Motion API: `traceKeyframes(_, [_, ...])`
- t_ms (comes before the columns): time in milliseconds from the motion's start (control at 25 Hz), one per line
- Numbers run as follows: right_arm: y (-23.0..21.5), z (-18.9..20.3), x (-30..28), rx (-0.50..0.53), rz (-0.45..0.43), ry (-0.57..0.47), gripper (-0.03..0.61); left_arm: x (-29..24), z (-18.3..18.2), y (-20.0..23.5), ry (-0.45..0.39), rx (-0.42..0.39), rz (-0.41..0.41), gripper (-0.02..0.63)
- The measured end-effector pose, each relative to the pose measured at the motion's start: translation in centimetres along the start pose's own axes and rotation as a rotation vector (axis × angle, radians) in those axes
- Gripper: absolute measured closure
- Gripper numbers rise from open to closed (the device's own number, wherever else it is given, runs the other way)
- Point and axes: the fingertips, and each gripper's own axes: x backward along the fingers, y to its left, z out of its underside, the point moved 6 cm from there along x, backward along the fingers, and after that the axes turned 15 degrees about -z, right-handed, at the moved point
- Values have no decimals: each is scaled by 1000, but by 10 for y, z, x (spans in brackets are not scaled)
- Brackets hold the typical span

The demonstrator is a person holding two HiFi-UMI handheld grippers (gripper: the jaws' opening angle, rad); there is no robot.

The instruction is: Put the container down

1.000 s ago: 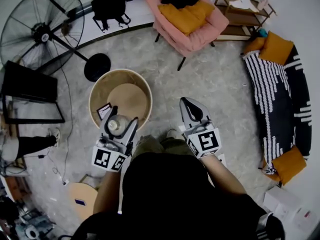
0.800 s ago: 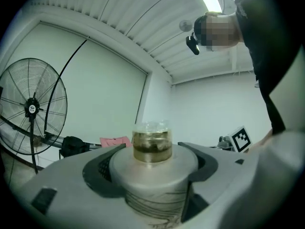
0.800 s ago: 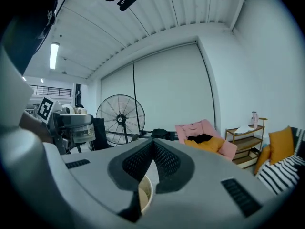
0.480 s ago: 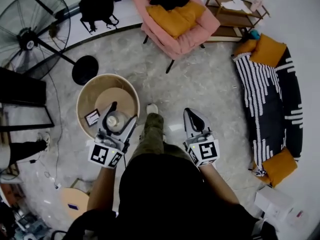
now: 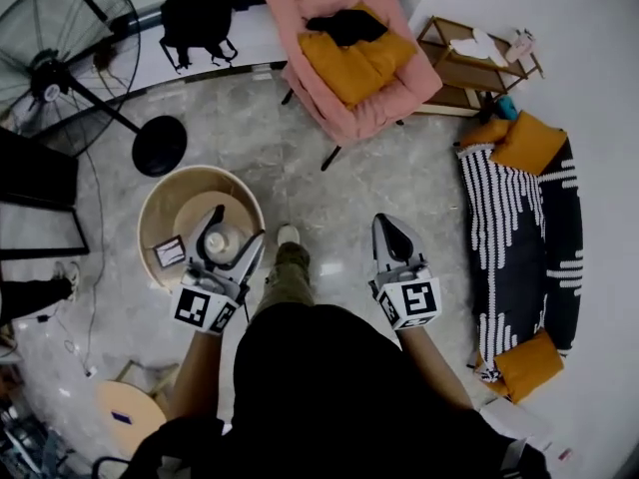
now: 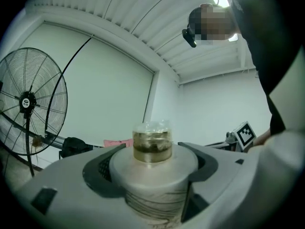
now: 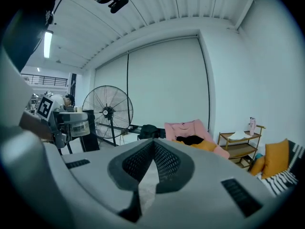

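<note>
From my remote seat, the biggest thing in the head view is the grey stone floor [image 5: 399,178]. A pink armchair [image 5: 349,78] stands at the top, a striped sofa [image 5: 519,228] on the right and a big standing fan [image 5: 50,63] on the left.

Nearer in is a round table [image 5: 160,193] with a raised rim and a small card [image 5: 168,252] lying near its left edge.

My left gripper [image 5: 235,230] hangs over the right-hand part of that table with the container [image 5: 225,239] in it. The jaws stand wide and pinch the container's pale, round body from both sides. Its narrower clear cap [image 6: 152,144] pokes up above them in the left gripper view. I can't tell how far its base is off the tabletop.

My right gripper [image 5: 392,233] is off to the right over bare floor. Its pads are pressed together with nothing between them.

I judge the container to be rigid and smooth-walled, so probably a bit slippery. It may crack if dropped, and it looks moderately light. The broad body is the right place to hold it, not the small cap. I'd lower it upright onto the open middle of the table, clear of the card and the rim, before spreading the jaws.
</note>
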Motion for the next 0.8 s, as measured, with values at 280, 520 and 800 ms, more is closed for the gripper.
traceKeyframes(280, [-39, -31, -69, 23, -41, -8, 557, -69, -19, 25, -14, 11, -12, 261])
traceKeyframes(520, [-81, -56, -124, 48, -51, -14, 557, -128, -31, 48, -16, 18, -19, 262])
traceKeyframes(800, [-127, -64, -186, 20, -115, -13, 557, -172, -36, 61, 4, 17, -91, 261])
